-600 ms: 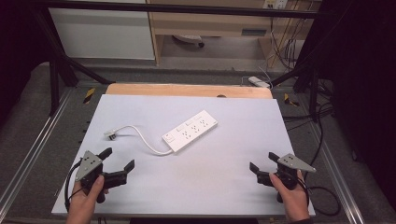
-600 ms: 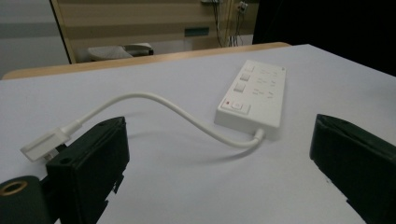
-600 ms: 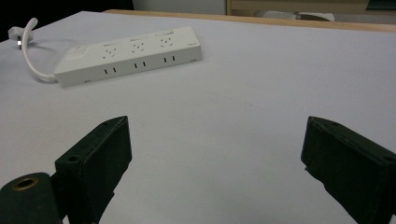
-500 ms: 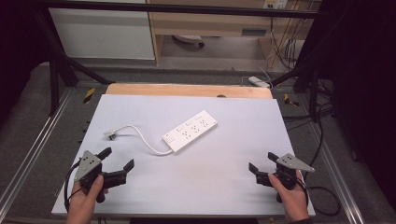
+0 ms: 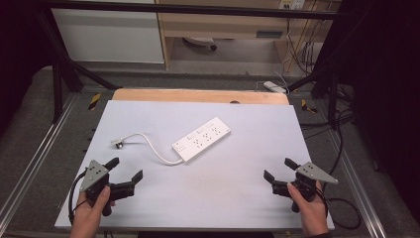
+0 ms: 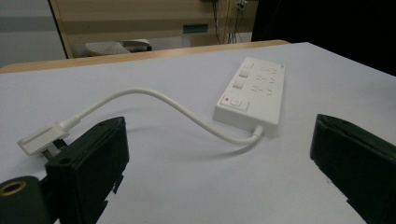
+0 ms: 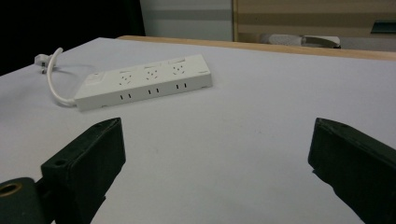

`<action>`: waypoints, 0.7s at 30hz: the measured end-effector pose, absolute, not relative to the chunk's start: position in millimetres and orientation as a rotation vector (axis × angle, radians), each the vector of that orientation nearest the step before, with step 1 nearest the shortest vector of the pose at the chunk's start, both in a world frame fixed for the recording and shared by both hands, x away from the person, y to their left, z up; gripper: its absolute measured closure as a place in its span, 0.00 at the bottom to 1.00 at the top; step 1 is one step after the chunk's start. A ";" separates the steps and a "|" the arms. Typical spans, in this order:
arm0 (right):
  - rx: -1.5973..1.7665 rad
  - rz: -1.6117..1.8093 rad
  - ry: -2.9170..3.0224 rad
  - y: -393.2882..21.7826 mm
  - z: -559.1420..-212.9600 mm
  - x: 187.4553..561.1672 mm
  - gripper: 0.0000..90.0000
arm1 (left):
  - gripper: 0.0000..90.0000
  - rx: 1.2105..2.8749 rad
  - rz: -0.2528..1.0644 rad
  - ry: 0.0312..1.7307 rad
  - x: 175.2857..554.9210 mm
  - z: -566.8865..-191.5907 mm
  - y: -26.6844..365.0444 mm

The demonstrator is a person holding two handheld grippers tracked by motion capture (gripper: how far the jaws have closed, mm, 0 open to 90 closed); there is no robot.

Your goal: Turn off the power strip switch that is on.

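Centrally on the white table (image 5: pixel 247 198) lies a power strip (image 5: pixel 201 142); the left gripper (image 5: pixel 125 169) and right gripper (image 5: pixel 280 168) hover near its front corners, jaws spread, empty.

White power strip (image 7: pixel 144 80) lies on the table (image 7: pixel 261 135) beyond the right gripper's (image 7: pixel 217 163) wide-spread fingers (image 7: pixel 91 154).

Left gripper (image 5: pixel 125 169) low at near-left, jaws spread wide, held in left hand (image 5: pixel 91 208). Right gripper (image 5: pixel 280 169) near-right, jaws likewise apart, gripped by right hand (image 5: pixel 308 208).
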State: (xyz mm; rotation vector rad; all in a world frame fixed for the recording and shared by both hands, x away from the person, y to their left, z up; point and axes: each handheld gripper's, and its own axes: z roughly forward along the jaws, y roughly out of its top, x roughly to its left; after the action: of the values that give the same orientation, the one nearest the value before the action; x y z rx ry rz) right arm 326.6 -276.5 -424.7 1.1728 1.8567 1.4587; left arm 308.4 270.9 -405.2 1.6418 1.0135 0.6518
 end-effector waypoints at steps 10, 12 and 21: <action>1.162 1.463 1.871 -273.0 -422.3 327.0 0.04 | 0.05 1.649 0.642 1.012 309.0 -406.1 270.0; 1.158 1.441 1.853 -274.2 -422.0 327.3 0.05 | 0.05 1.652 0.642 1.014 308.9 -406.3 270.1; 1.137 1.455 1.826 -274.4 -416.0 325.0 0.04 | 0.05 1.652 0.643 1.010 308.9 -406.2 269.5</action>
State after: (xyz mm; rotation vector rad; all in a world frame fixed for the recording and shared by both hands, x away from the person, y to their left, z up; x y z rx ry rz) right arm 325.0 -274.4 -416.0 1.1372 1.8262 1.4551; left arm 308.9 269.5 -406.2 1.6521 1.0098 0.6427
